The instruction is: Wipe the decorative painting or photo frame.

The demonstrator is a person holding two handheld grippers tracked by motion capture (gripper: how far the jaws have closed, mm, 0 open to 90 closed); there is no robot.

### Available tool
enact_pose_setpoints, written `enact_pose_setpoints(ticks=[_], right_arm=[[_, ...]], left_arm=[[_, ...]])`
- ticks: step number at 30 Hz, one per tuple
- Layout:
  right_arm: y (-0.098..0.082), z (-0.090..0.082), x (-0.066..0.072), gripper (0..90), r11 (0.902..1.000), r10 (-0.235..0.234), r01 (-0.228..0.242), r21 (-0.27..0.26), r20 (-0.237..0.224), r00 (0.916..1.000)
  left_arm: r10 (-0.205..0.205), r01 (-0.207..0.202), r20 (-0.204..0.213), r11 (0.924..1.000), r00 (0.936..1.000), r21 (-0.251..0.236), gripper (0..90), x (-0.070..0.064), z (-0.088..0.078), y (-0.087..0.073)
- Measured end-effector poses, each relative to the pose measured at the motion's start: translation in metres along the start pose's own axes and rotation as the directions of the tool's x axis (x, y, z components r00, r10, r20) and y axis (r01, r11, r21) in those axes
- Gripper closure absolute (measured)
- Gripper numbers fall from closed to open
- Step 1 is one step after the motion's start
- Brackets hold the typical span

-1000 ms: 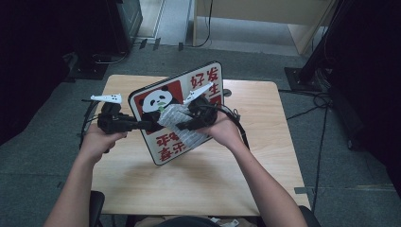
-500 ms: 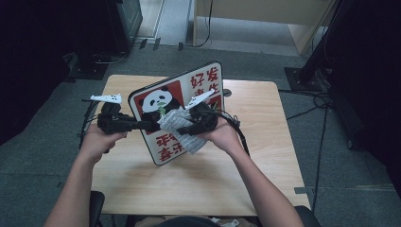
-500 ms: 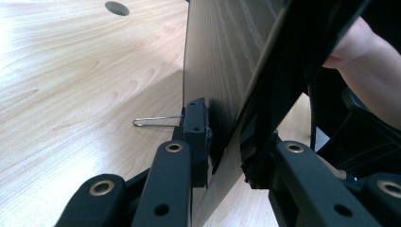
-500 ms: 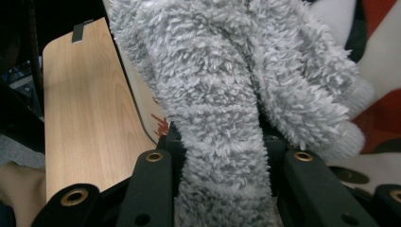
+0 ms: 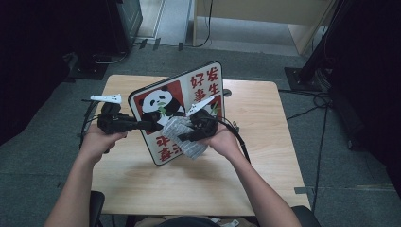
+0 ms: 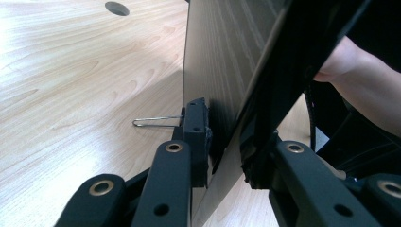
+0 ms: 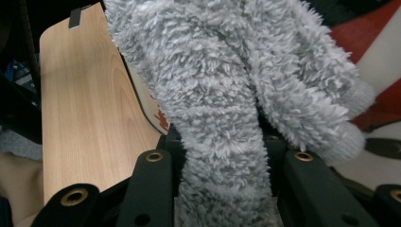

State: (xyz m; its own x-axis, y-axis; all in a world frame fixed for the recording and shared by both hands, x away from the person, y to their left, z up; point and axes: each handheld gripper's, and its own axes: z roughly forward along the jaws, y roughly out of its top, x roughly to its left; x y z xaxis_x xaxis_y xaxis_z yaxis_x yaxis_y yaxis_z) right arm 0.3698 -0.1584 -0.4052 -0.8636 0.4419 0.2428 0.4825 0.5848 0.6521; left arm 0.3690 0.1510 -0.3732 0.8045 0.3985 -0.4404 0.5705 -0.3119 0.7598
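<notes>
1. Panda sign board (image 5: pixel 177 113) stands tilted on its lower edge near the middle of the table (image 5: pixel 265 161).
2. Left gripper (image 5: pixel 153 126) pinches the board's left edge.
3. Right gripper (image 5: pixel 182 137) clamps a grey fluffy cloth (image 5: pixel 187 137) against the board's face.

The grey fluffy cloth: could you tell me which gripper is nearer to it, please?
Right. The right gripper is shut on the grey fluffy cloth against the panda board; the left gripper clamps the board's left edge, beside the cloth.
</notes>
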Motion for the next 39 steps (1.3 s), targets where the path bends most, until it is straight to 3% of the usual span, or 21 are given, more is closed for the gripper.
enact_pose_setpoints(ticks=[28,33,36,39], right_arm=[[-0.048,0.036,-0.008,66.8,0.9986,0.019,-0.018,0.051,-0.016,0.9997],[-0.054,0.040,-0.010,66.8,0.9972,0.032,-0.030,0.068,-0.024,0.9992],[-0.054,0.041,-0.009,66.9,0.9950,0.064,-0.061,0.079,-0.034,0.9973],[-0.054,0.040,-0.008,67.2,0.9951,0.055,-0.053,0.083,-0.030,0.9980]], left_arm=[[-0.006,0.006,0.003,1.0000,1.0000,-0.006,75.1,0.000,0.000,0.000],[-0.009,0.009,0.004,0.9999,0.9999,-0.008,75.0,0.001,0.000,0.000],[-0.007,0.007,0.007,1.0000,0.9999,-0.007,74.8,0.001,0.000,0.000],[-0.008,0.008,0.006,0.9999,0.9999,-0.008,74.7,0.002,0.000,0.000]])
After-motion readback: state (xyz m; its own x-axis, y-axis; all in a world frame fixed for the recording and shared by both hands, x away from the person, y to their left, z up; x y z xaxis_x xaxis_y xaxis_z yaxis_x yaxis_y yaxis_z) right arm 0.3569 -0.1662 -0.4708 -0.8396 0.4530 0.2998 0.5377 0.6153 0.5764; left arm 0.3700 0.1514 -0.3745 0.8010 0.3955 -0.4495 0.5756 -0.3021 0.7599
